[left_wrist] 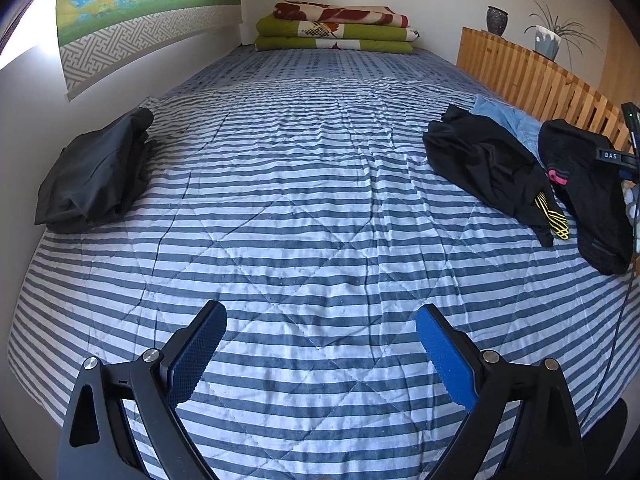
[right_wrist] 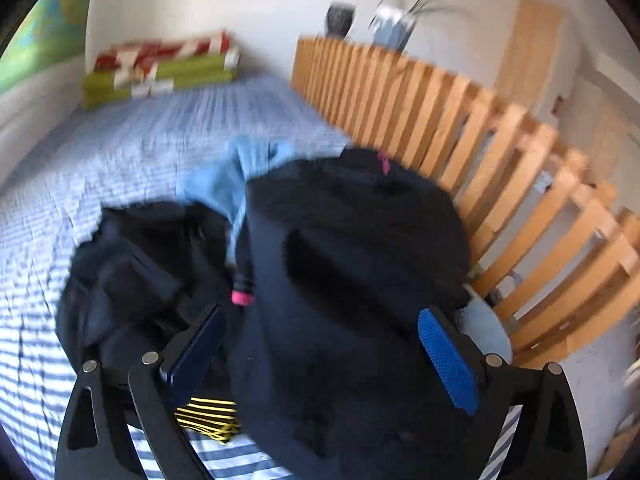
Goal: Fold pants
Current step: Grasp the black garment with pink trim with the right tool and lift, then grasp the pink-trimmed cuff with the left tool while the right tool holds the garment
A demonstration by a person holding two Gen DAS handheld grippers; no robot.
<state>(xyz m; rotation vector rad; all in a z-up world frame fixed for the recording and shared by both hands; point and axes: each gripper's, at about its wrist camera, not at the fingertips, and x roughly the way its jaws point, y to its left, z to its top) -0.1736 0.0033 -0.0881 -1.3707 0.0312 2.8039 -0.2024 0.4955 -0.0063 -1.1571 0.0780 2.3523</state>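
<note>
A folded black pair of pants lies at the left edge of the striped bedspread. At the right is a loose pile: a crumpled black garment, black pants with a pink mark and a light blue piece. My left gripper is open over bare bedspread near the front edge. My right gripper is open just above the black pants with the pink mark, which fill the space between its fingers. The other black garment sits to its left, the light blue piece behind. This view is blurred.
A wooden slatted rail runs along the bed's right side, close to the pile, with a vase and a potted plant on it. Folded blankets are stacked at the far end. A yellow-striped item pokes out under the pile.
</note>
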